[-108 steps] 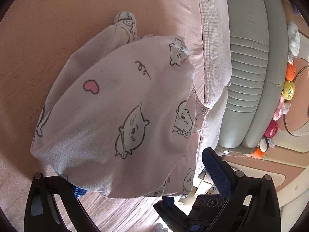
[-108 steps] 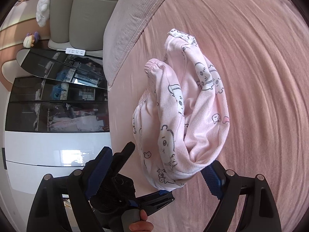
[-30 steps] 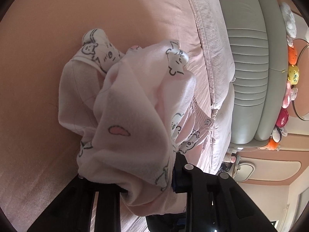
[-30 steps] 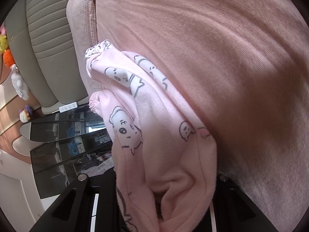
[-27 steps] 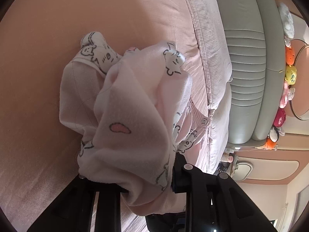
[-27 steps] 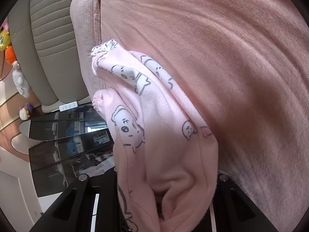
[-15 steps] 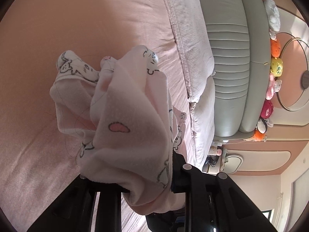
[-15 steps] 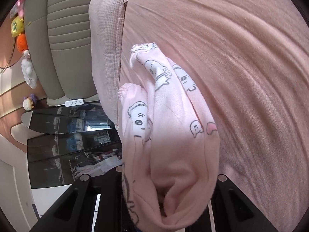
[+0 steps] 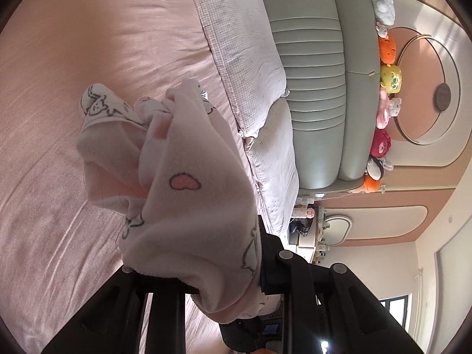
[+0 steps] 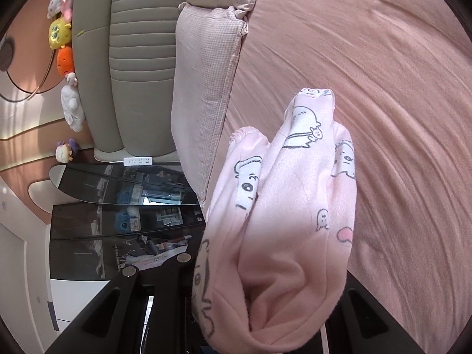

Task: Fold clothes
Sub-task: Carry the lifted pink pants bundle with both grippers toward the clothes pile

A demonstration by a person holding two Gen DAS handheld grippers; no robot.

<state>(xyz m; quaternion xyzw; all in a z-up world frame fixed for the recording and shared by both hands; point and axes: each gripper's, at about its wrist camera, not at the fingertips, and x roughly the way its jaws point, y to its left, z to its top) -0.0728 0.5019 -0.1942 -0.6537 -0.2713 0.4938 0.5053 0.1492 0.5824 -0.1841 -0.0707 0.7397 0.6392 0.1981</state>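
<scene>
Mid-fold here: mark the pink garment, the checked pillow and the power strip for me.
pink garment (image 9: 188, 194): left wrist view, on the fleece beside the heart print.
checked pillow (image 10: 206, 67): right wrist view, middle of its face.
power strip (image 10: 138, 161): right wrist view, centre of the white bar.

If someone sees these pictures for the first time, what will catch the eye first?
First, the pink garment with cartoon animals and hearts: it fills the middle of both views, bunched and clamped in the jaws of the left gripper and the right gripper. Behind it spreads the pink bedsheet, and a row of bright plush toys lines the headboard.
</scene>
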